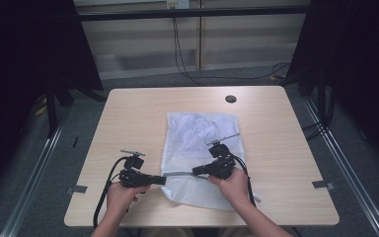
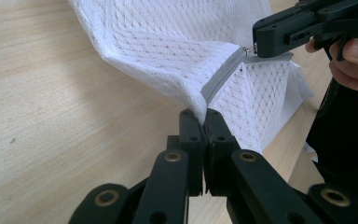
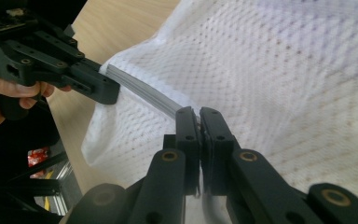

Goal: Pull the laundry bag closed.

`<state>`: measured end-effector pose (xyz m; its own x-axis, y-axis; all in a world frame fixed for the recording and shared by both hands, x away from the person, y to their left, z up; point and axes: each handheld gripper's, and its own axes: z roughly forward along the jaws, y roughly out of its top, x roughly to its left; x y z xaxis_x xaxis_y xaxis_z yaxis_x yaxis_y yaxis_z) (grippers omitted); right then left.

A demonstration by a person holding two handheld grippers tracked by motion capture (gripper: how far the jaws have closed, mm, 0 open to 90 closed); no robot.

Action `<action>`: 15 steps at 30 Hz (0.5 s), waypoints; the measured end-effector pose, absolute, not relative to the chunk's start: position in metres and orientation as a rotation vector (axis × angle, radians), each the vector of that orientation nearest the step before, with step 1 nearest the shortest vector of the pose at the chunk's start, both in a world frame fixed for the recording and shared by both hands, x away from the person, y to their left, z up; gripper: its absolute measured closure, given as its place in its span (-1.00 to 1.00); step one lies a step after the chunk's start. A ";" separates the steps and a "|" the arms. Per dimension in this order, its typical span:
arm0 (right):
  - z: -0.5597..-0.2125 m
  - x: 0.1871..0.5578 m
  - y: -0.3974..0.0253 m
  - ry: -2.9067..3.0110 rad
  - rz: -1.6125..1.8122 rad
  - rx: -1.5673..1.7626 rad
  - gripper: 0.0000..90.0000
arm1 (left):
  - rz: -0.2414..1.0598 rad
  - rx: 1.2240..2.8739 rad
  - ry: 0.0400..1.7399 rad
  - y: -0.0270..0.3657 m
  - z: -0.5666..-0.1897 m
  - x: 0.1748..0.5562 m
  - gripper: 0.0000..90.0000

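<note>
A white mesh bag (image 1: 197, 133) lies flat in the middle of the table, with a grey zipper (image 1: 180, 173) running across its near end. My left gripper (image 1: 162, 180) is shut on the bag's left edge at the zipper's end, and the fabric (image 2: 168, 42) rises from its closed jaws. My right gripper (image 1: 196, 171) is shut on the zipper pull partway along the grey zipper (image 3: 144, 91). The two grippers face each other, a short way apart. In the left gripper view the right gripper (image 2: 257, 50) pinches the pull at the zipper (image 2: 221, 77). The right gripper view shows the left gripper (image 3: 114, 93) on the bag (image 3: 284, 70).
The light wooden table (image 1: 128, 113) has a round dark cable hole (image 1: 230, 98) near its far edge. Bare tabletop lies left and right of the bag. Black curtains hang on both sides, and cables (image 1: 187, 69) trail over the floor behind the table.
</note>
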<state>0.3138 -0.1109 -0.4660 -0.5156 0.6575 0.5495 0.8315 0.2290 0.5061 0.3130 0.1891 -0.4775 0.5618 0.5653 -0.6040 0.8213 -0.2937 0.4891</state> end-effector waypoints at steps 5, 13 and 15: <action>-0.465 0.314 -0.114 -2.287 -1.162 -1.410 0.93 | -0.402 1.989 1.125 0.188 -0.478 0.313 0.96; -0.465 0.314 -0.117 -2.296 -1.160 -1.420 0.93 | -0.404 1.993 1.129 0.190 -0.478 0.313 0.96; -0.465 0.314 -0.120 -2.291 -1.155 -1.431 0.93 | -0.405 1.977 1.141 0.190 -0.478 0.313 0.96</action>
